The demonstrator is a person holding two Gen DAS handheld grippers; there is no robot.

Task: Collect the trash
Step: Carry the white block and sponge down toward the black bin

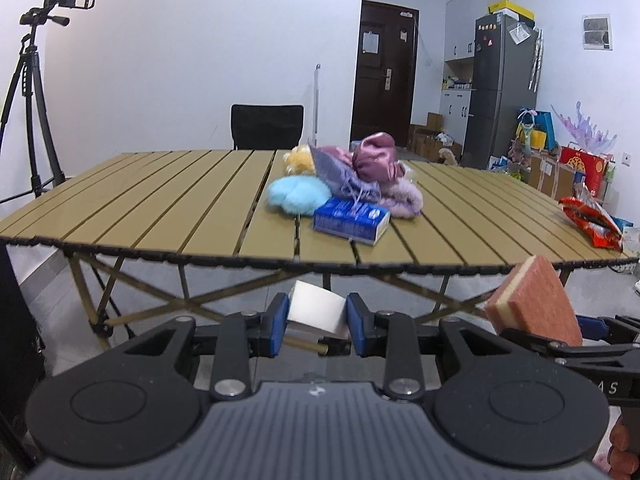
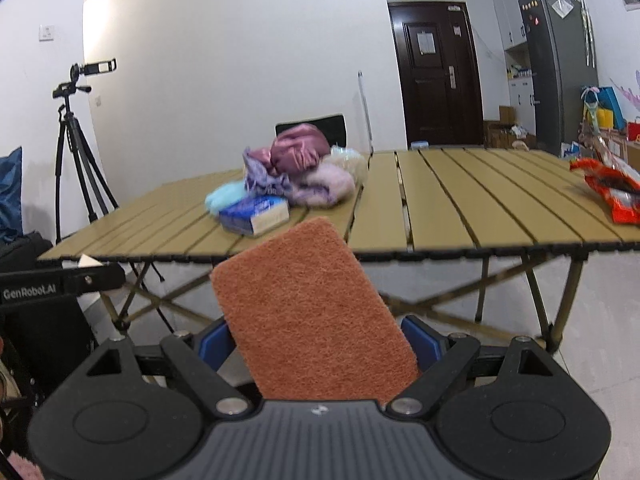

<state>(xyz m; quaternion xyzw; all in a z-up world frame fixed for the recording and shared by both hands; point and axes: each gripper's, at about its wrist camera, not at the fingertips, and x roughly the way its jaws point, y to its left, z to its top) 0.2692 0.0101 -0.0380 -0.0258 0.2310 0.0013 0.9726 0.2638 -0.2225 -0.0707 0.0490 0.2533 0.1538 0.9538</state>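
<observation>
A: What is held in each claw?

B: The left claw [image 1: 316,320] is clamped on a small white block [image 1: 318,310], gripped across its short width between the blue pads. The right claw [image 2: 316,344] is spread wide and clamped on an orange scouring sponge [image 2: 308,308], gripped by its lower part so that its long axis rises up and tilts slightly away over the near edge of the surface [image 2: 460,208].

A: Where is the remaining trash placed?

B: A red snack wrapper [image 2: 608,188] is seen lying flat by the right edge of the surface, toward the near right corner. Its long axis appears to run roughly from the far side toward the near edge. A blue tissue pack [image 1: 352,220] and a heap of soft fabric items [image 1: 360,172] are found around the middle of the surface; whether those are counted as trash cannot be told.

A: Which claw is better placed for the wrapper?

B: The right claw is judged the nearer. From it, the wrapper lies ahead, higher and off to the right; from the left claw it is well apart, beyond the right claw. Both claws are held below the level of the surface, in front of its near edge.

A: What is the coming move turned on?

B: Both claws are already occupied, so it is judged that the held items must be deposited before the wrapper is reached. No bin is visible in either view.
</observation>
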